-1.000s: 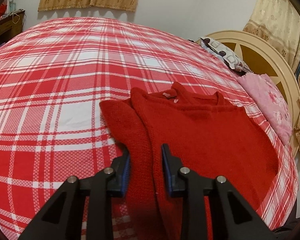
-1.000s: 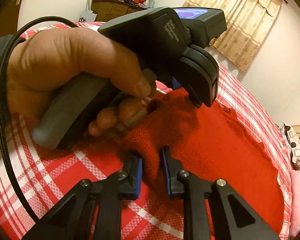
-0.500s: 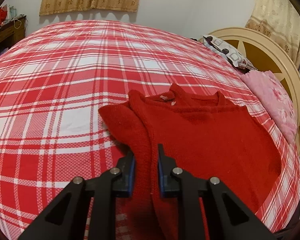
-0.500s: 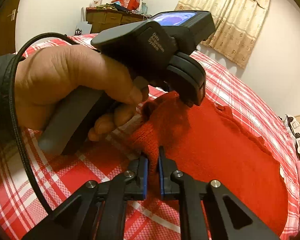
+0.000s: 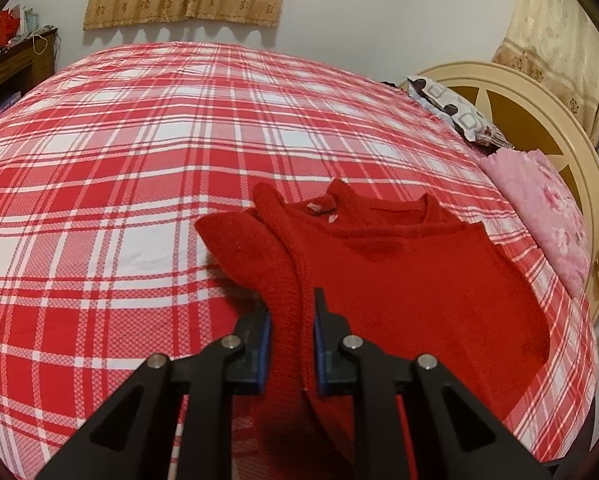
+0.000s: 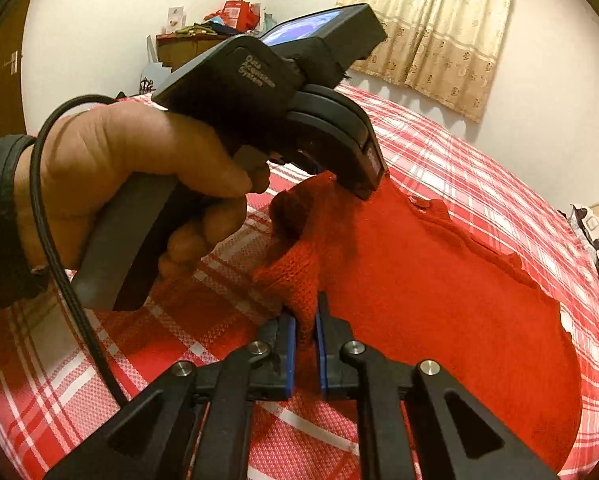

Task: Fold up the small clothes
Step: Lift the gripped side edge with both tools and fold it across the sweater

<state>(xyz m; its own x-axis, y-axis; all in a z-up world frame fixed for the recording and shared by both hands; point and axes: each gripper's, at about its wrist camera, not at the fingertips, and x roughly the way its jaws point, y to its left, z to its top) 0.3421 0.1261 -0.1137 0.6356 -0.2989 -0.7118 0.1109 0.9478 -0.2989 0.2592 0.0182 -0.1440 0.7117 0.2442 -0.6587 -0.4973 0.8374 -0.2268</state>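
Observation:
A small red knitted sweater (image 5: pixel 399 272) lies on the red and white plaid bed, neck toward the far side, one sleeve folded along its left edge. My left gripper (image 5: pixel 291 344) is shut on a bunched ridge of the sweater's left side. My right gripper (image 6: pixel 305 344) is shut on the sweater's (image 6: pixel 439 312) near edge, lifting a small peak of knit. The left gripper's body and the hand holding it (image 6: pixel 147 184) fill the upper left of the right wrist view, over the sweater.
The plaid bedspread (image 5: pixel 139 160) spreads wide to the left and far side. A pink folded cloth (image 5: pixel 547 216) and a patterned pillow (image 5: pixel 451 112) lie by the cream headboard (image 5: pixel 539 112) at right. A wooden desk (image 5: pixel 15 64) stands far left.
Both grippers have closed on the sweater's fabric, from wider apart a second ago. Both have risen slightly, drawing the knit up.

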